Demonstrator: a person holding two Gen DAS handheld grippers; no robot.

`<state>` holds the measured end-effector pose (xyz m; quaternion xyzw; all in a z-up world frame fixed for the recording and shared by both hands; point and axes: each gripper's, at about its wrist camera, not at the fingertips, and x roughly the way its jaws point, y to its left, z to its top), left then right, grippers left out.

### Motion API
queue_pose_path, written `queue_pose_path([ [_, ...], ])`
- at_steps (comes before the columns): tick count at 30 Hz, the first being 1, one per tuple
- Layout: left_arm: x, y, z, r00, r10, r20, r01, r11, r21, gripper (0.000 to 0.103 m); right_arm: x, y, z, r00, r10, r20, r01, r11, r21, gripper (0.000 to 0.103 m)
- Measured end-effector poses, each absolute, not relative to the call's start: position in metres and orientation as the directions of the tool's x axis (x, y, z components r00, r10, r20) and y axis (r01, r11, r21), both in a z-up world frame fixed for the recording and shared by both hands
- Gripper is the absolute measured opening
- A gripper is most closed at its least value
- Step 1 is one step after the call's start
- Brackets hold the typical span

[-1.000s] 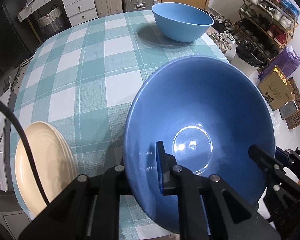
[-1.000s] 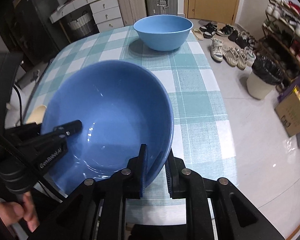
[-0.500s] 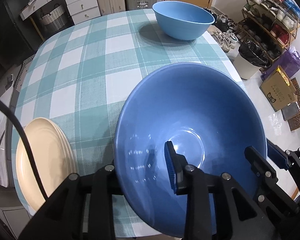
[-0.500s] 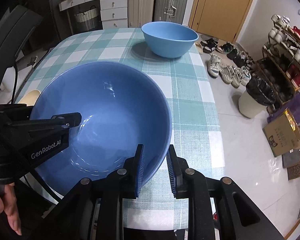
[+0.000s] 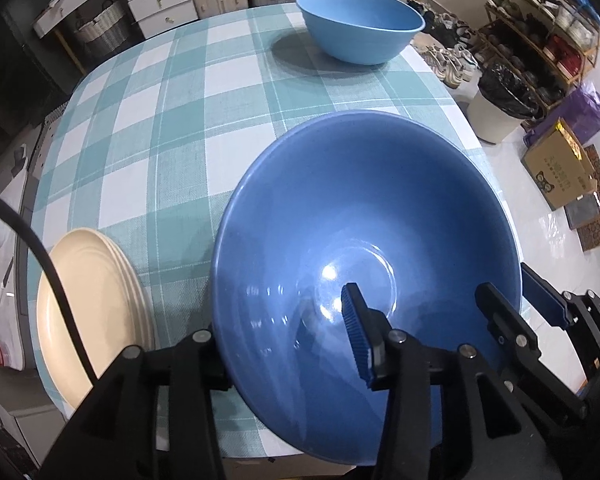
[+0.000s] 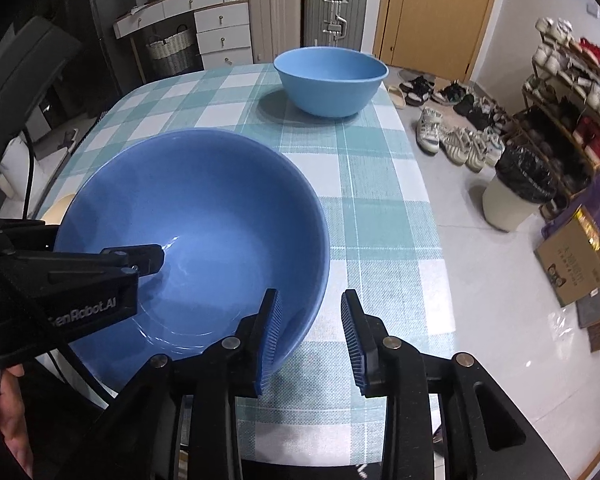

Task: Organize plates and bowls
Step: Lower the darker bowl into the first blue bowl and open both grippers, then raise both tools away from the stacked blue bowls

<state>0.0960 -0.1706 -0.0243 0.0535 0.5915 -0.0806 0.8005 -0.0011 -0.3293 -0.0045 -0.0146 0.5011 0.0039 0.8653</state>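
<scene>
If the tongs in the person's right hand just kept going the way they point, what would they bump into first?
Most likely the near rim of the dark blue bowl: the right tongs, whose jaws have just been opening, straddle that rim, one finger inside, one outside. Past it comes the checked tablecloth, though depth is hard to judge.

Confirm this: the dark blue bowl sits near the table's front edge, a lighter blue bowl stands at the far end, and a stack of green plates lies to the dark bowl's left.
Not quite: the plates are cream, not green, as the left wrist view shows. The rest holds: the dark blue bowl sits near the table's front edge, the lighter blue bowl at the far end.
</scene>
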Motion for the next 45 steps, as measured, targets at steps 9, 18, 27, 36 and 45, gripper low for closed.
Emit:
queue_pose_path([
  [9,0.096,-0.165,-0.016,0.298,-0.035,-0.954,0.192,0.981,0.024,0.046,0.005,-0.343,-0.001,0.49,0.08,-0.868,0.015,0.995,0.1,0.03],
  [18,0.096,-0.159,-0.012,0.296,-0.046,-0.954,0.199,0.98,0.015,0.046,0.003,-0.335,-0.006,0.496,0.069,-0.866,0.003,0.997,0.081,0.03],
  [27,0.099,-0.144,-0.021,0.295,-0.02,-0.955,0.171,0.985,0.032,0.048,0.004,-0.337,-0.011,0.491,0.083,-0.867,0.004,0.995,0.097,0.03],
  [36,0.097,-0.133,-0.025,0.311,-0.065,-0.948,0.156,0.988,-0.016,0.048,0.002,-0.341,-0.006,0.506,0.102,-0.857,0.018,0.991,0.129,0.032],
  [45,0.084,-0.125,-0.017,0.4,-0.115,-0.909,0.163,0.985,-0.053,0.048,-0.024,-0.35,0.014,0.625,0.12,-0.772,0.032,0.983,0.179,0.049],
])
